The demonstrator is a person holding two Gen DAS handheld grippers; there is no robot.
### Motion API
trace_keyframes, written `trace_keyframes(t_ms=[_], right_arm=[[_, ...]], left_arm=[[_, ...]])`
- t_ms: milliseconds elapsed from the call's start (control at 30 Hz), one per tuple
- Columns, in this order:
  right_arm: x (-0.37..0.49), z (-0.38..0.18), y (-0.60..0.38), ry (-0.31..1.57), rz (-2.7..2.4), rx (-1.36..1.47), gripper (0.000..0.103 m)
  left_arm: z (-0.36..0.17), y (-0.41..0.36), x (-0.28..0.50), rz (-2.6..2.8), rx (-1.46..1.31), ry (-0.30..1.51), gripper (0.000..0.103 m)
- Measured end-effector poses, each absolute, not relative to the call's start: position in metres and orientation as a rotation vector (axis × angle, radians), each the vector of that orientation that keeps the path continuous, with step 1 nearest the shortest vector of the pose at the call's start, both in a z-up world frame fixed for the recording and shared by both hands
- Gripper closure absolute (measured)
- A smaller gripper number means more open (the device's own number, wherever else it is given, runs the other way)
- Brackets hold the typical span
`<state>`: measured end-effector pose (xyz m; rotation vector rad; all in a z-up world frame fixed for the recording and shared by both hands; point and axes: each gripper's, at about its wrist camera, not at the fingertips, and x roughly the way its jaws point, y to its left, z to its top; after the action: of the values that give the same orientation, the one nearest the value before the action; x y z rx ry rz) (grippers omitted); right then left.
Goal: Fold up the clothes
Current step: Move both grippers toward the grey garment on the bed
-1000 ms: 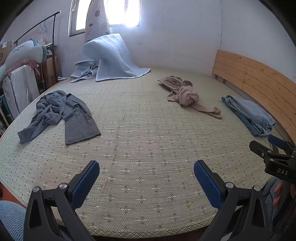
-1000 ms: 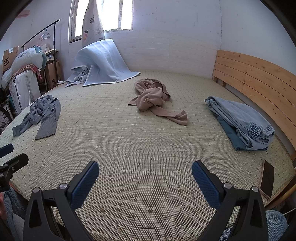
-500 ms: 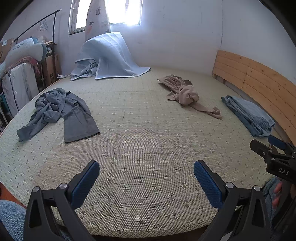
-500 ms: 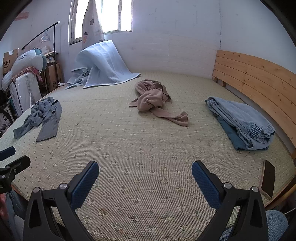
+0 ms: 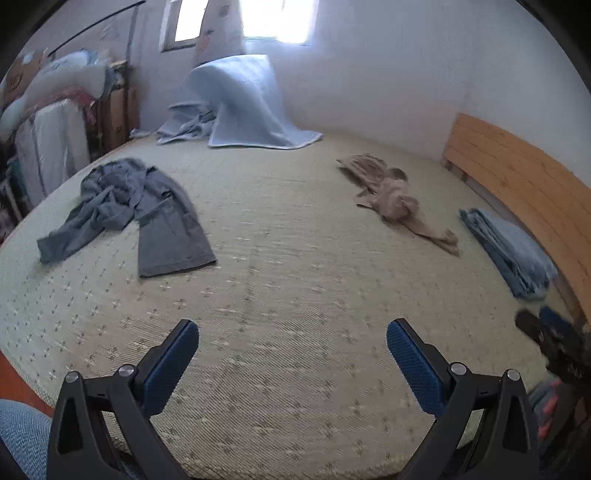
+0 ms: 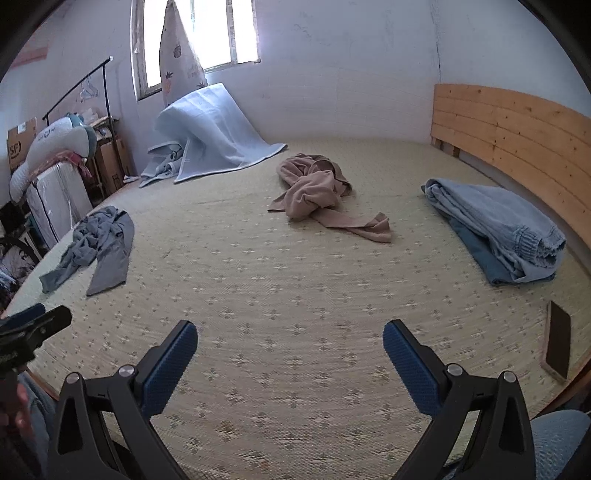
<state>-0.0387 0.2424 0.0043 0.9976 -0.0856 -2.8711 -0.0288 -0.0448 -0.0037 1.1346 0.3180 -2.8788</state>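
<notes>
We log three loose garments on the woven bed mat (image 6: 295,295), none held. Grey garment (image 5: 140,210): crumpled, mid-left of the left wrist view, one flat panel pointing toward the lower centre; in the right wrist view it sits at the far left edge. Tan garment (image 6: 317,192): bunched w/ a strip trailing to the lower right, upper centre of the right wrist view, centre-right in the left wrist view. Light blue folded garment (image 6: 495,229): at the right of the right wrist view, near the wooden headboard (image 6: 517,125), lying on a darker blue piece; can't tell if the two are separate items. The three are well apart from each other.

Left gripper (image 5: 291,354): bottom centre of the frame, blue pads spread wide, nothing between them, over bare mat. Right gripper (image 6: 290,350): same, pads wide apart and empty, over bare mat at bottom centre. Each tool's tip also shows at the edge of the other's view; the left wrist view is blurred, esp. at its lower right.

Further out: dark phone (image 6: 557,343) on the mat near the lower right edge of the right wrist view. Pale blue blanket (image 6: 214,136) draped against the wall under the window (image 6: 207,33), upper left. Clothes rack (image 6: 92,88) and bagged bedding at the far left. Blue-trousered knees at the bottom corners.
</notes>
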Motion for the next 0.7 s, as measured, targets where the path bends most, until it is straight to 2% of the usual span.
trace_keyframes(t_ms=[133,367,433,500,700], right_arm=[[-0.042,0.002,0.243,-0.133,-2.849,1.013,0.0],[-0.048,0.001,0.248,-0.231,-2.821,1.031,0.0],[-0.048,0.003,0.249,-0.256,-2.813,1.024,0.0],[-0.048,0.004,0.248,-0.269,-2.803,1.019,0.0],[-0.049,0.008,0.243,-0.283,-2.778,1.007,0.0]], left_arm=[[-0.005,-0.071,-0.046,-2.83,1.114,0.416,0.0],[-0.016,-0.12,-0.09,-2.726,1.156,0.423,0.002],[-0.021,-0.137,-0.105,-2.694,1.188,0.435,0.006],[-0.027,-0.154,-0.118,-2.659,1.214,0.444,0.02],[-0.046,-0.201,-0.148,-2.57,1.256,0.516,0.026]])
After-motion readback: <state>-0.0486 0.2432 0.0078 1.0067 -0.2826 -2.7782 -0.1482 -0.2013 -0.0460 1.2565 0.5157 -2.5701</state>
